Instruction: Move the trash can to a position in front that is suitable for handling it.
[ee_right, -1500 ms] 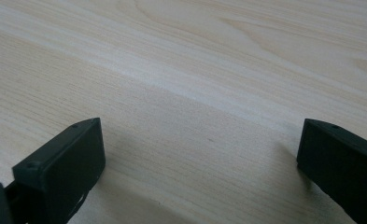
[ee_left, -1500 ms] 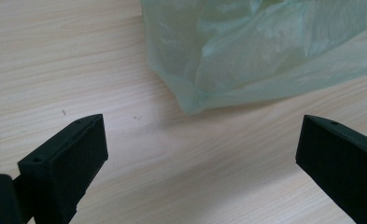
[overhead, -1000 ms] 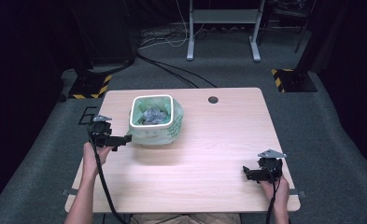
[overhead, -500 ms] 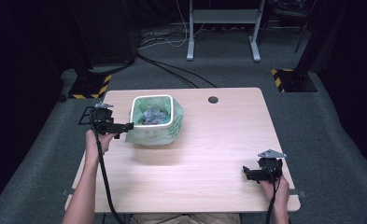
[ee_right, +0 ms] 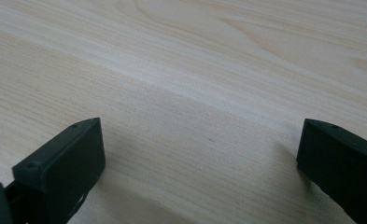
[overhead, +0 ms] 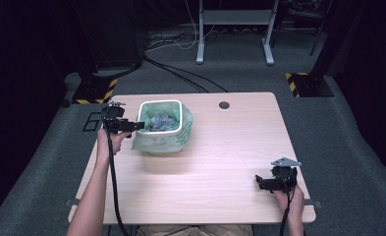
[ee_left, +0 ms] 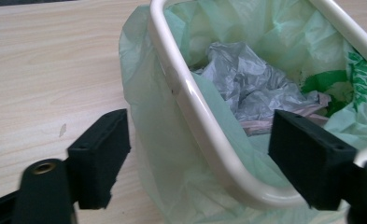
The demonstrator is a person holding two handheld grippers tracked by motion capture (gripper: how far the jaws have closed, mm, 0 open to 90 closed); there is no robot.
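The high view looks down and forward over my table (overhead: 220, 162). My left gripper view sits close on the bin (ee_left: 209, 135) rim (also seen from above); my right one skims bare tabletop.

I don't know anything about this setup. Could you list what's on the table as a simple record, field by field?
Table: light wood, with a round hole near the far edge
Bin: small white bin lined with a green bag
Inside the bin: crumpled grey plastic
Left gripper: open, jaws either side of the bin's rim
Right gripper: open, over bare wood, holding nothing
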